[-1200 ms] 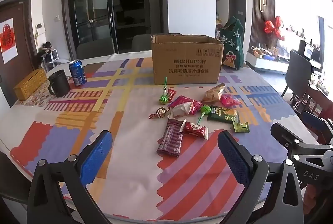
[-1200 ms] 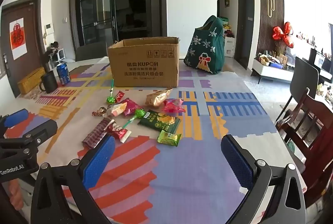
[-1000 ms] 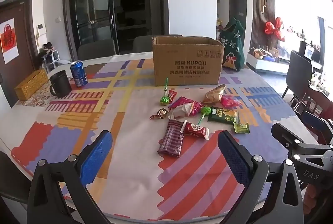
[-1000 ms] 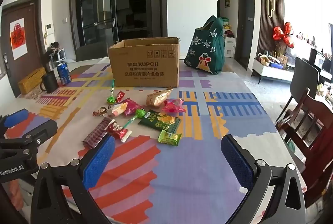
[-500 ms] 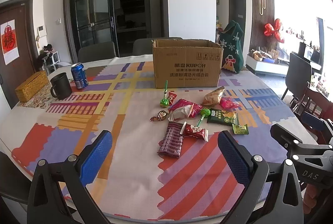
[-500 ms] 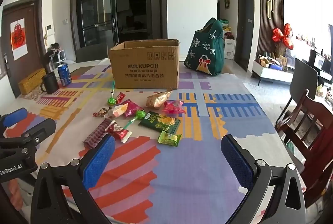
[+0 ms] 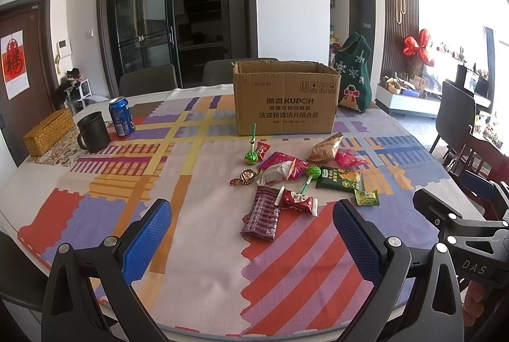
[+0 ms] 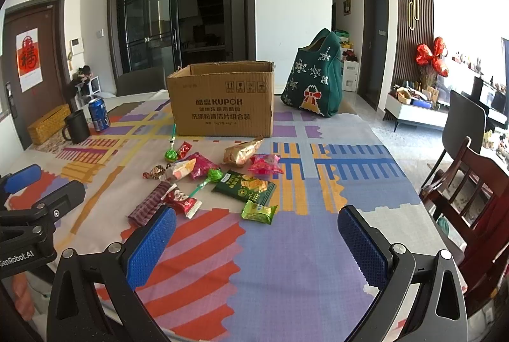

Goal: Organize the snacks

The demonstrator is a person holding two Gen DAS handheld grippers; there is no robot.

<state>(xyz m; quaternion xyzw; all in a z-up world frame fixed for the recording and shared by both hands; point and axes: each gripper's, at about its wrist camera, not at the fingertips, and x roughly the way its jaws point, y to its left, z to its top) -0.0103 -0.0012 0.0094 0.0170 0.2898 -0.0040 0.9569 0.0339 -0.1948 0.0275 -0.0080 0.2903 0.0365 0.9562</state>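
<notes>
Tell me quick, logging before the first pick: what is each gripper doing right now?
Left gripper: open, holding nothing, above the table short of the snacks.
Right gripper: open, holding nothing.

Snacks before cardboard box

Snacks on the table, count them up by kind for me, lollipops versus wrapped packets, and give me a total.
Lollipops: 2, one near the box and one in the pile.
Wrapped packets and candies: 9, from the striped maroon bar to the small green packet.
Total: 11 snacks loose on the tablecloth, none visibly in the cardboard box.
</notes>
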